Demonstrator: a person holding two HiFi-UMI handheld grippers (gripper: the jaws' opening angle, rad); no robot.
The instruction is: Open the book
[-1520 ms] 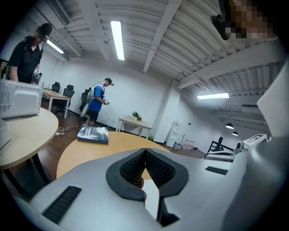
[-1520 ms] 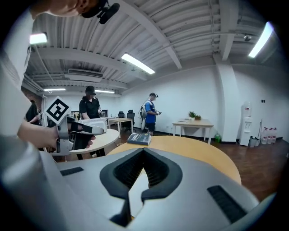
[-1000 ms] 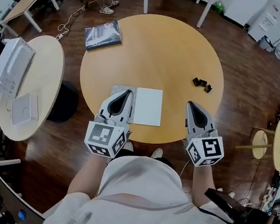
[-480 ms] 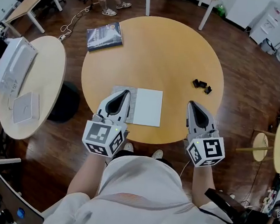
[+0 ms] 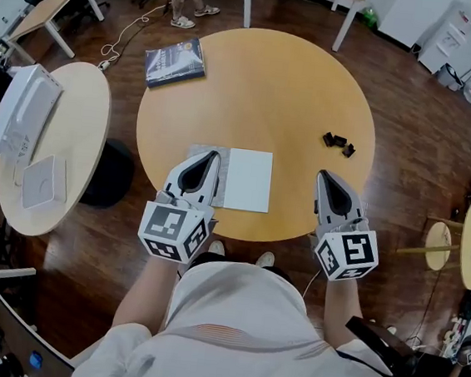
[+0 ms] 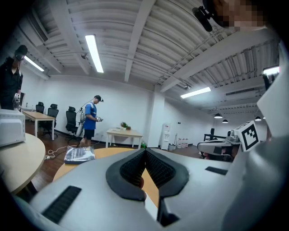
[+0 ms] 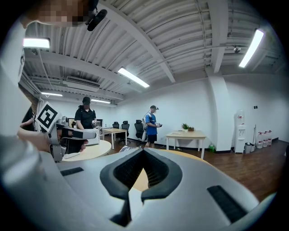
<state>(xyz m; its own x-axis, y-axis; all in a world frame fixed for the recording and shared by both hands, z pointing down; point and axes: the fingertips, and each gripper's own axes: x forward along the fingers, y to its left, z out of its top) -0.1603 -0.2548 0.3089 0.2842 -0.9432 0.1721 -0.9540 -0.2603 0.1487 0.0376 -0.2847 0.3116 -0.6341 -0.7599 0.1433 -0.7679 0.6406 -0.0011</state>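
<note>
A thin white book (image 5: 249, 180) lies shut near the front edge of the round wooden table (image 5: 271, 87), with a grey strip along its left side. My left gripper (image 5: 215, 155) hovers over that grey left edge, its jaws shut and nothing visible between them (image 6: 145, 151). Whether it touches the book I cannot tell. My right gripper (image 5: 321, 175) sits to the right of the book, apart from it, over bare table. Its jaws are shut and empty too (image 7: 143, 150).
A dark-covered book (image 5: 174, 60) lies at the table's far left edge, also seen as the dark book (image 6: 79, 154). Small black pieces (image 5: 339, 142) rest at the right. A side table (image 5: 83, 126) with a white box (image 5: 19, 111) stands left. People stand farther back.
</note>
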